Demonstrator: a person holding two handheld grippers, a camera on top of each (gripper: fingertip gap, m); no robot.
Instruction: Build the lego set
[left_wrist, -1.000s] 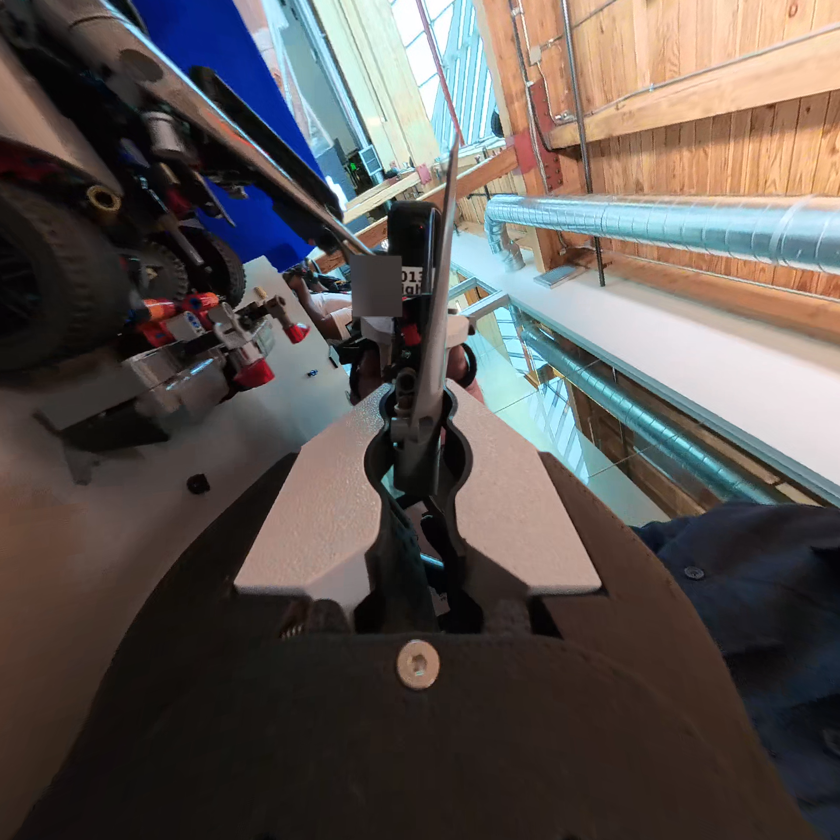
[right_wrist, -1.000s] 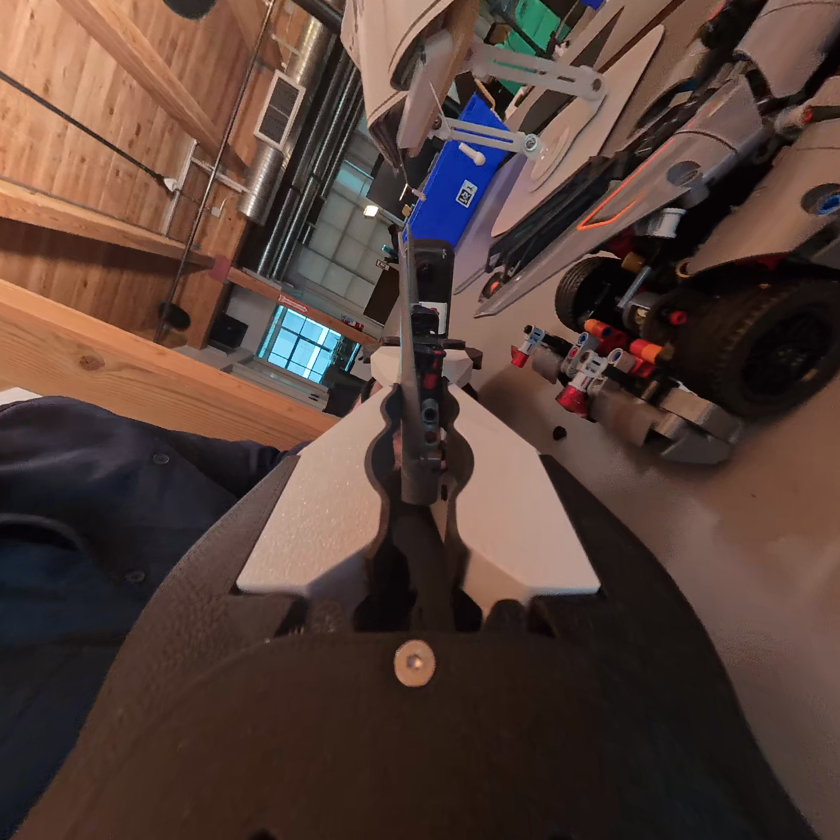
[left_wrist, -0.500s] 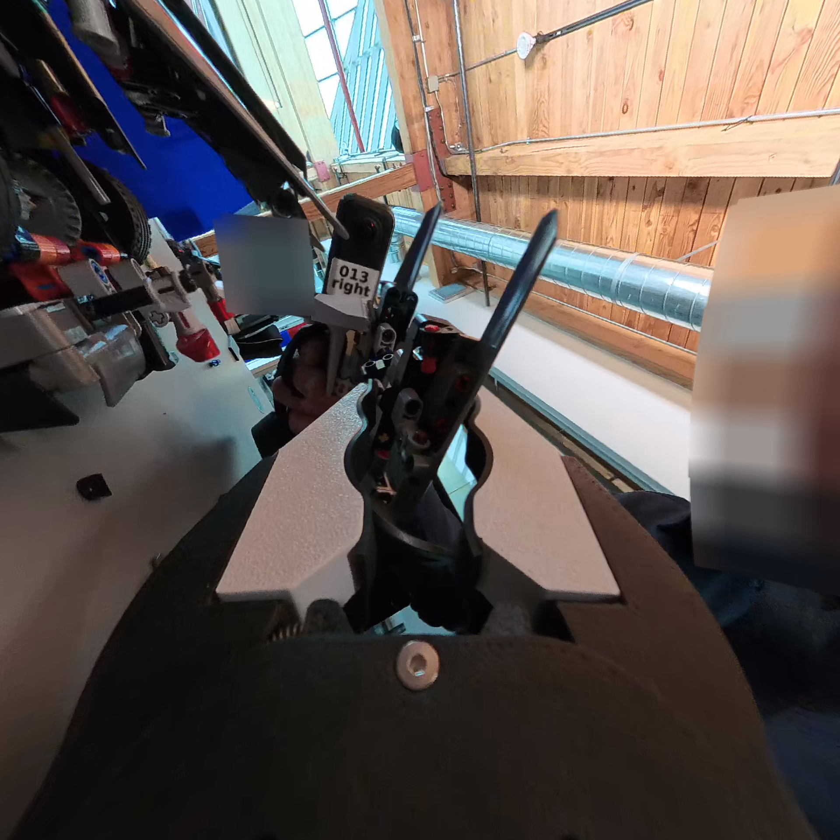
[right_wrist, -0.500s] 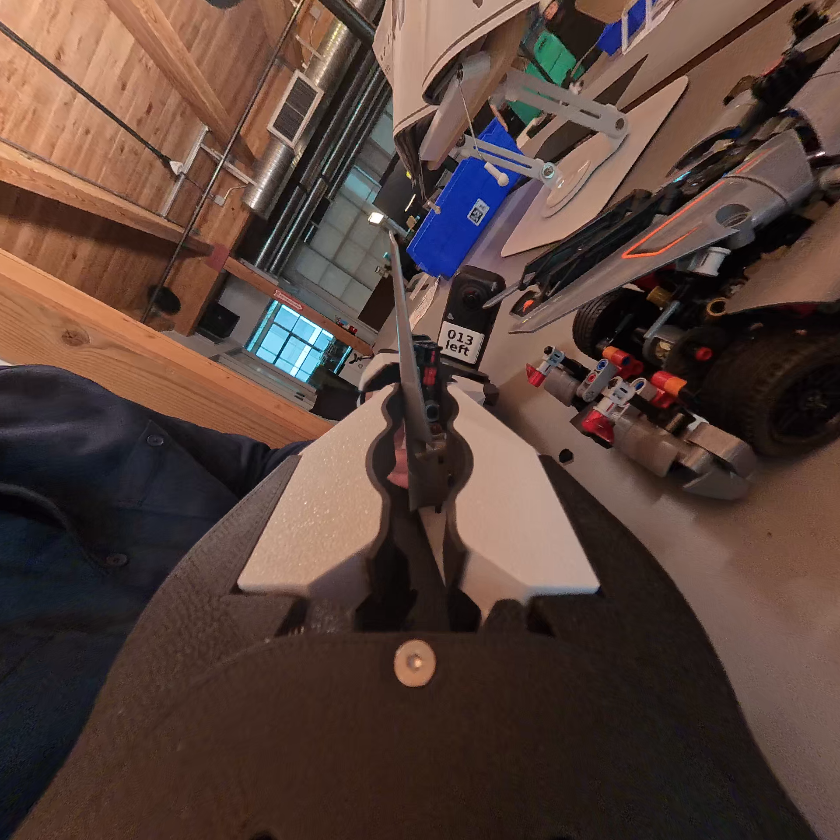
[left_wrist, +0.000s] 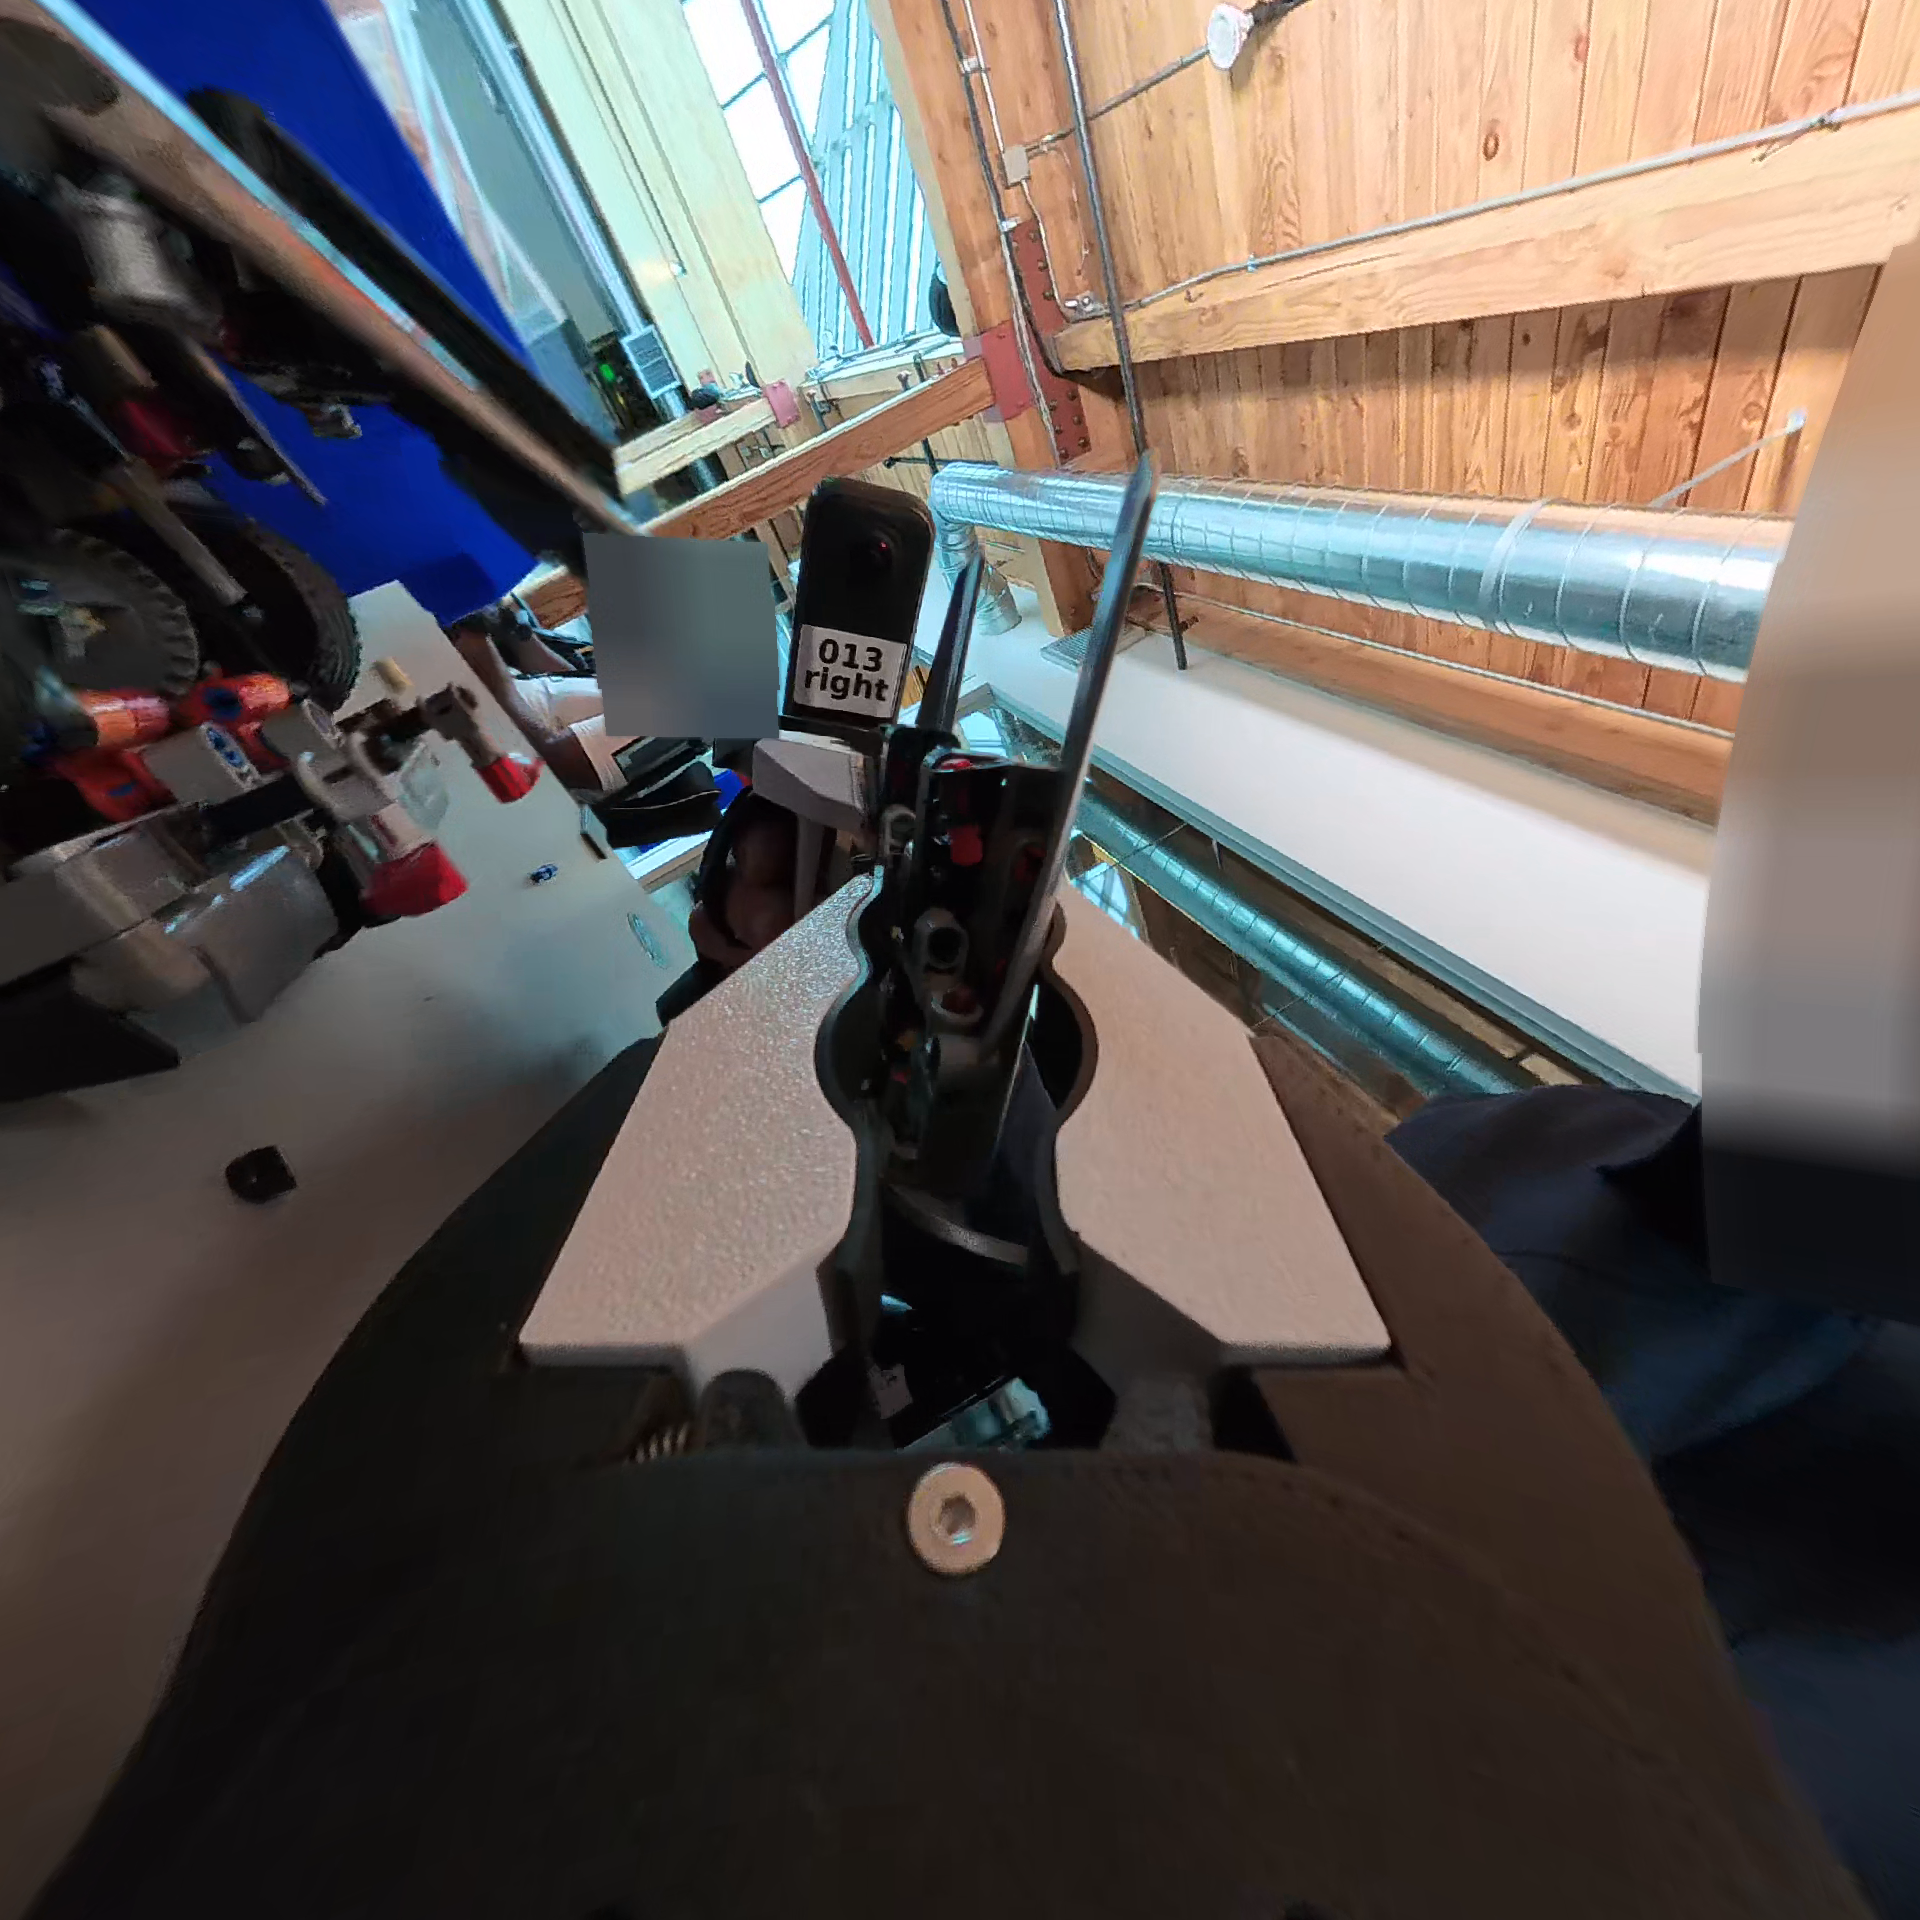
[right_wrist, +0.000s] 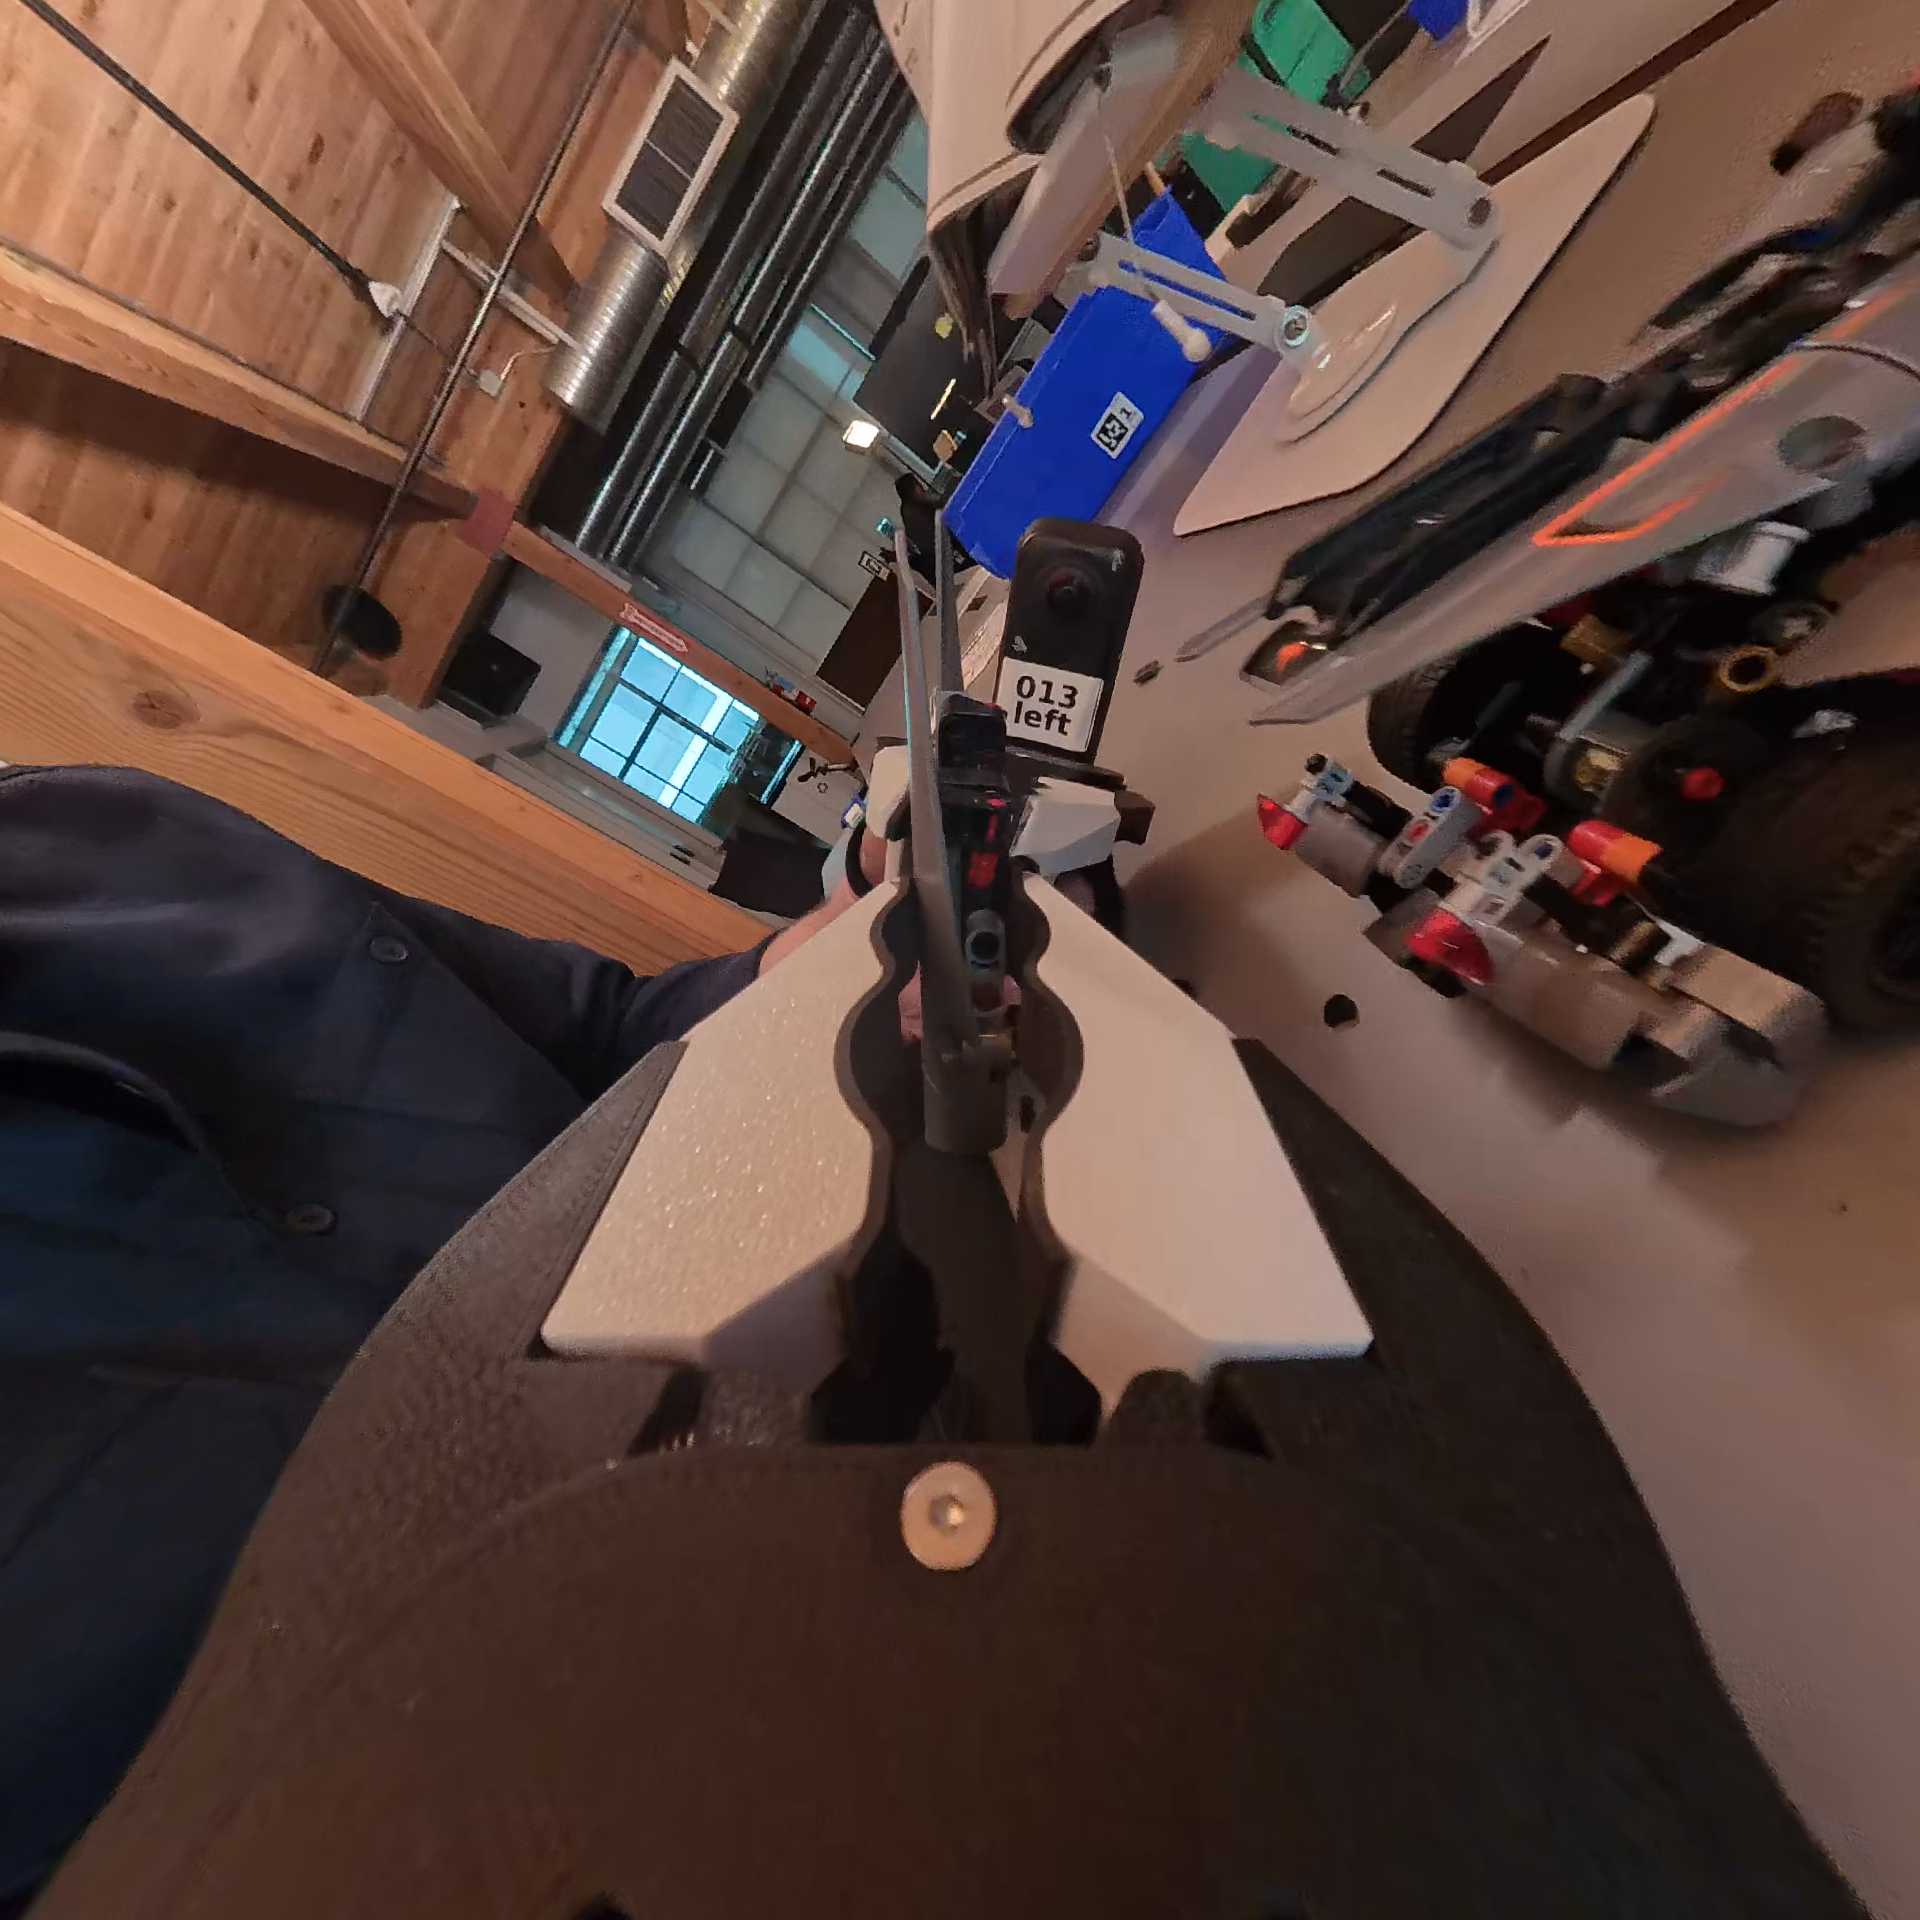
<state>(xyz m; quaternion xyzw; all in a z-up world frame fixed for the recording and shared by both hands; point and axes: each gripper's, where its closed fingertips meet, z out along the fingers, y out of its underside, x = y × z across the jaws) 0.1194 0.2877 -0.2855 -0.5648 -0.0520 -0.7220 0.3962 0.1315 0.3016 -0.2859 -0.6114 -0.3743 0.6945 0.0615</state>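
A small lego sub-assembly (left_wrist: 1091, 675) of long dark grey panels, black beams and red pins is held in the air between both grippers. My left gripper (left_wrist: 951, 940) is shut on one end of it. My right gripper (right_wrist: 961, 966) is shut on the other end, and the piece (right_wrist: 940, 935) shows edge-on there. The two grippers face each other; the right one's camera (left_wrist: 862, 613) and the left one's camera (right_wrist: 1070, 634) stand just beyond the piece. The large grey and black lego car (right_wrist: 1662, 727) sits on the table, also at the left in the left wrist view (left_wrist: 156, 727).
A small black lego piece (left_wrist: 260, 1172) lies loose on the white table (left_wrist: 312, 1039) near the car's front, as the right wrist view (right_wrist: 1340, 1008) also shows. A blue bin (right_wrist: 1070, 436) stands farther back. A person's dark blue shirt (right_wrist: 208, 1039) is close behind the grippers. Less than 4 cm separates the two grippers' tips.
Both grippers have turned together with the sub-assembly still between them. Its panels looked splayed in the left wrist view half a second ago and now stand closer to edge-on.
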